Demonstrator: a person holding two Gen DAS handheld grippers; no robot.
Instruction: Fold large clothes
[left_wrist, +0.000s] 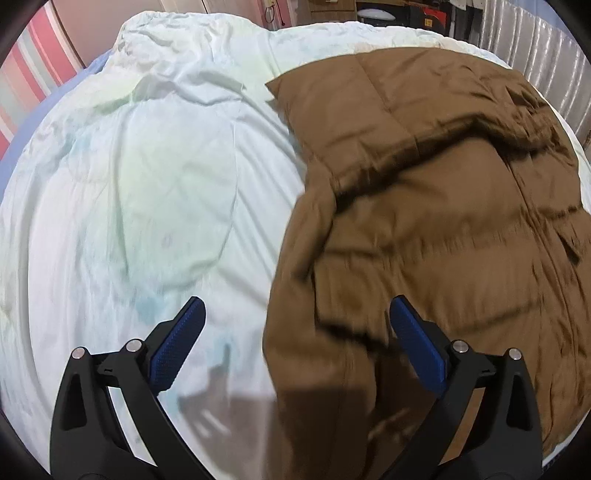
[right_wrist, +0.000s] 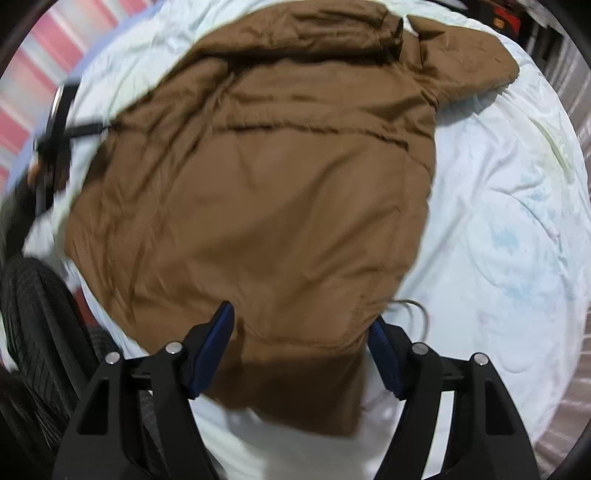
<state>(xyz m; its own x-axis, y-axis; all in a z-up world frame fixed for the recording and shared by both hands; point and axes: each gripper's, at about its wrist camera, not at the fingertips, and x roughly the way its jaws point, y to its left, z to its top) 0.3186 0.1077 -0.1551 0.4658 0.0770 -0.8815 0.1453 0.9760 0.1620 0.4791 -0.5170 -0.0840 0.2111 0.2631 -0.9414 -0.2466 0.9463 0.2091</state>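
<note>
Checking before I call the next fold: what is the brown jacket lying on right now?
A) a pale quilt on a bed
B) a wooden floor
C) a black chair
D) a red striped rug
A: both wrist views show the brown jacket spread flat on the pale quilt, which surrounds it.

No readable text, label, brand or number anywhere. Small yellow tag on far red object too blurred to read.
</note>
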